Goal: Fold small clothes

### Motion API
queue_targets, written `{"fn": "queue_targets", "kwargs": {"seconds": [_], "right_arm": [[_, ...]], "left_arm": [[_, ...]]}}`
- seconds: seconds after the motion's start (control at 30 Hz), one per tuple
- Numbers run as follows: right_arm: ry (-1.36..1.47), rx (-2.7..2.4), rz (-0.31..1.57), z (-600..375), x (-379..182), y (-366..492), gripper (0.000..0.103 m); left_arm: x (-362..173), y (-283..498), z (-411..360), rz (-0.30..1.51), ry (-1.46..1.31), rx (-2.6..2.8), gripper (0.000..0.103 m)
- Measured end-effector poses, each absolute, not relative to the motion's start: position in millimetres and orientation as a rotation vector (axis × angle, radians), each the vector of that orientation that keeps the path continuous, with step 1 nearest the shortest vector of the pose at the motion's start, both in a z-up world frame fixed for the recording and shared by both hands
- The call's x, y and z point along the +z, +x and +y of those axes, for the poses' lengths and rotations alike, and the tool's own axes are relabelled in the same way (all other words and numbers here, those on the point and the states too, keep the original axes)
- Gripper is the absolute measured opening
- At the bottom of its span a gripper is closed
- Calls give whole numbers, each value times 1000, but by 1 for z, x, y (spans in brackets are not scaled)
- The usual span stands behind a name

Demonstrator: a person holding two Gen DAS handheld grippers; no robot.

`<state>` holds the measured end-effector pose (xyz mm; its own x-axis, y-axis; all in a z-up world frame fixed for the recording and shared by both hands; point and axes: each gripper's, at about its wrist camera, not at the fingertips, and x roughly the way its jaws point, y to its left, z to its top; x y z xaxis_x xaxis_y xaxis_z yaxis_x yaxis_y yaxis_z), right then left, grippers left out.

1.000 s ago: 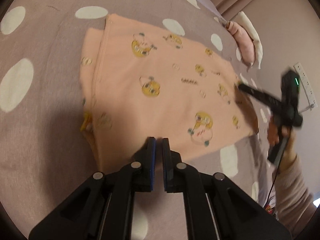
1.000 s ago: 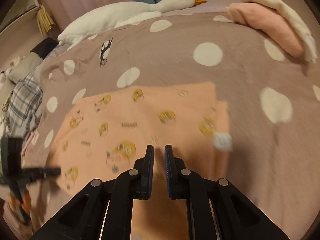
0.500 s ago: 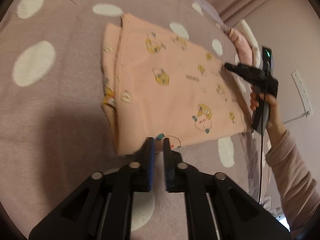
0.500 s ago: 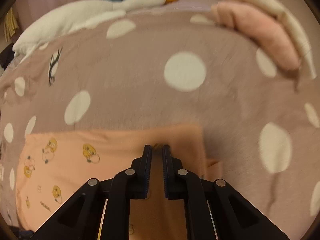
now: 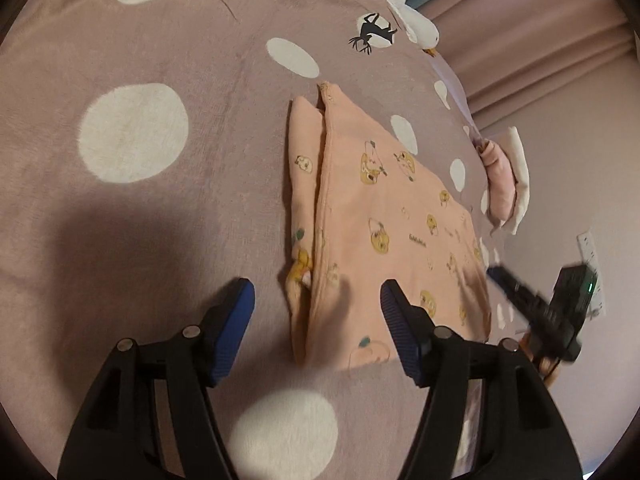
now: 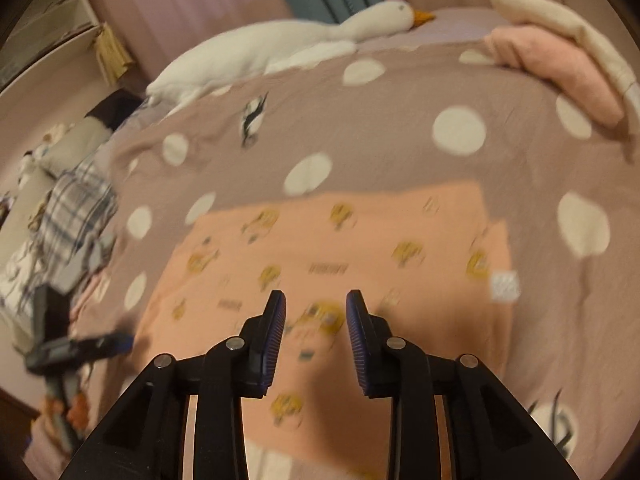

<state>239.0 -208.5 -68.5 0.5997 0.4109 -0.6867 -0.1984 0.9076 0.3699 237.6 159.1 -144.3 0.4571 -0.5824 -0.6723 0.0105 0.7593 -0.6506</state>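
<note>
Across the whole frame: mauve bedspread (image 5: 168, 216) with white polka dots and a small black bird print, used below as the reference surface.

At the bedspread's far edge, a long white goose plush (image 6: 280, 44) lies lengthwise, orange beak toward the folded stack. Beside that beak, on the bedspread's far right corner, a stack of folded items (image 6: 560, 60): pink one below, cream one on top. Off the bedspread's left side, a heap of plaid cloth (image 6: 72, 216), blurred.

Mid-bedspread: peach garment (image 5: 392, 232), folded flat into a rough rectangle, printed with small yellow cartoon figures and tiny lettering. One long edge shows a second, narrower layer sticking out from under the top one. Small white tag at one corner, seen from the right wrist.

Left gripper (image 5: 316, 300): jaws opening, spread wide over the garment's near corner, pads clear of the cloth, nothing gripped.

Right gripper (image 6: 316, 308): jaws opening, a moderate gap, hovering over the garment's near edge; no cloth between the pads.
</note>
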Motion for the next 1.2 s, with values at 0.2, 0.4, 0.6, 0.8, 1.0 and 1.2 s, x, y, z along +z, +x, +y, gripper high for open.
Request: {"fn": "queue_targets", "kwargs": {"seconds": [0.2,0.4,0.6,0.8,1.0,1.2], "right_arm": [[270,402,883,-193,-72,244,30],[286,378,926,-171,-88,283,30],[293,319,962,-152,-105,325,30],[245,277,999,-144,-106,340,30],[118,334,942,-128,-83,303,30],[-25,344,994,-109,-102,283,30]], "left_arm": [[-145,263,157,1037,-715,-418,65],[-144,280,143,1033,-730,-422,62],[-149,290,135,1074,-664,-384,30],[-153,290,141,1092,-653,-370,17],[-151,291,138,1098,-625,-362,17],[-148,293,136,1108,-615,-350,17]]}}
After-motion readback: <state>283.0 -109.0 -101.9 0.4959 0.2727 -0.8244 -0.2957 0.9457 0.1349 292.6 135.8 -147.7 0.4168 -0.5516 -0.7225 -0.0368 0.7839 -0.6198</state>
